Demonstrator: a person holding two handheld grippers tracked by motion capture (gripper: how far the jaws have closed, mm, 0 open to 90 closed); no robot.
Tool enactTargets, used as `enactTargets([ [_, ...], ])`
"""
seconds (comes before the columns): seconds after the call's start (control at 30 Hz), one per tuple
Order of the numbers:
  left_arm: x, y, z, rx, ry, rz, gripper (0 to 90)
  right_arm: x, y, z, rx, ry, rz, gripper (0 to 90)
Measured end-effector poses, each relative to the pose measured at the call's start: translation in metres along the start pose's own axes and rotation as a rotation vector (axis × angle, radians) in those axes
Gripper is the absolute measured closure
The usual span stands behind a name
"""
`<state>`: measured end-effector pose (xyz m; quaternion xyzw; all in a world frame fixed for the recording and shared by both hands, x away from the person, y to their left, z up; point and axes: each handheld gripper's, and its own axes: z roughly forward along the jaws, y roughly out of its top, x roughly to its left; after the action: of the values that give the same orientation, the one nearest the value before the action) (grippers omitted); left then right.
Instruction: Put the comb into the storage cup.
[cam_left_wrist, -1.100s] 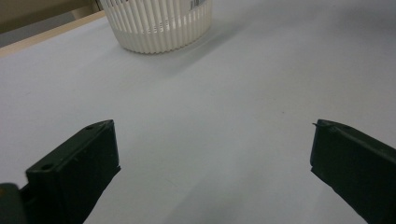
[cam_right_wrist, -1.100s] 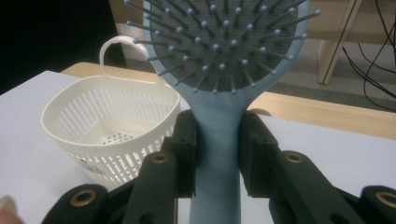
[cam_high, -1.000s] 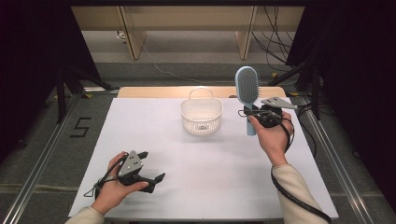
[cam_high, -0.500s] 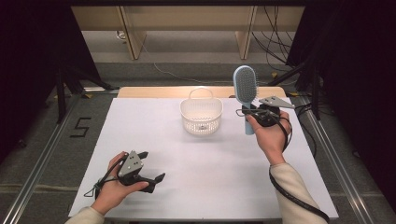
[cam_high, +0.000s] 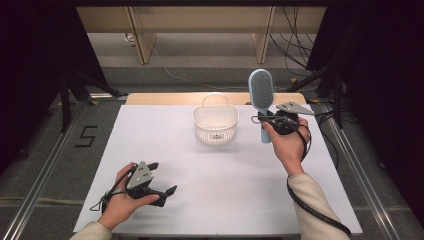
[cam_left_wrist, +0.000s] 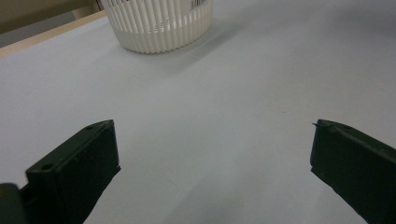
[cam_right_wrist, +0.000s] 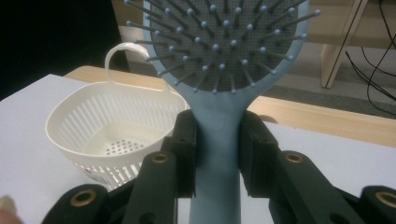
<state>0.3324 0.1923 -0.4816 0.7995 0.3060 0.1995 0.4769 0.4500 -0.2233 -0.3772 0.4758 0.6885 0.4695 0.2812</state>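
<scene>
The right tool (cam_high: 264, 120) pinches the handle of a light blue hairbrush (cam_high: 261, 90), holding it upright just to the right of the white basket (cam_high: 215, 125), its bristled head well above the basket's rim. The left tool (cam_high: 161, 177) lies low on the white tabletop (cam_high: 225, 175), well in front of the basket and to its left, jaws spread wide with nothing between them.

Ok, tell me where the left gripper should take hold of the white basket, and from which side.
Judging by its shape, grip the basket by its thin, bare upper rim, coming from above with one jaw inside the empty bowl and one outside. The handle loop at the far rim is narrower and harder to catch.
</scene>
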Motion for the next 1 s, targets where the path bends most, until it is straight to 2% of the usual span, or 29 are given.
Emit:
enactTargets([
  [1.0, 0.0, 0.0, 0.0001, 0.001, 0.0, -0.001, 0.5, 0.0072, 0.004, 0.0096, -0.004, 0.013, -0.002, 70.7],
])
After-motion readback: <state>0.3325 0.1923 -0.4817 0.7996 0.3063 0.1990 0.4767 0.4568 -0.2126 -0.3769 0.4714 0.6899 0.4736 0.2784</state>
